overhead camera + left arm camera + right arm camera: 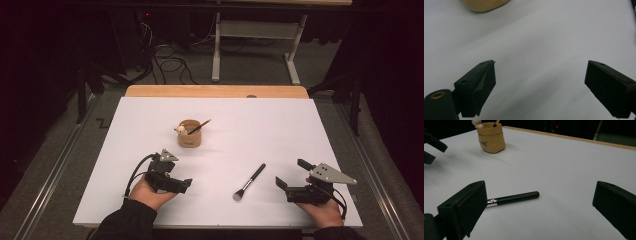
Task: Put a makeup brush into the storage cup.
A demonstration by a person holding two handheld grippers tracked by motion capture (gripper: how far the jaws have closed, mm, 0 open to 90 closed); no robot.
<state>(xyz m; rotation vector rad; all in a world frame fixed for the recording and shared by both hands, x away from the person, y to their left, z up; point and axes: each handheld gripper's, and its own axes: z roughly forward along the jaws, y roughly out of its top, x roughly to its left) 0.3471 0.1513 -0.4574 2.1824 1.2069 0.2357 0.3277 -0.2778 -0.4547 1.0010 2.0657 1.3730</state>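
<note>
In the right gripper view, a released hand-held gripper (539, 202) hides the brush (516, 197) head.

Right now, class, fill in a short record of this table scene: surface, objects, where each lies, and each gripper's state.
surface: white sheet on the table
holder: tan cup, upright, a brush inside
loose item: black-handled makeup brush, lying flat between the grippers
left gripper: open, nothing between the jaws
right gripper: open, nothing held, beside the makeup brush
</note>
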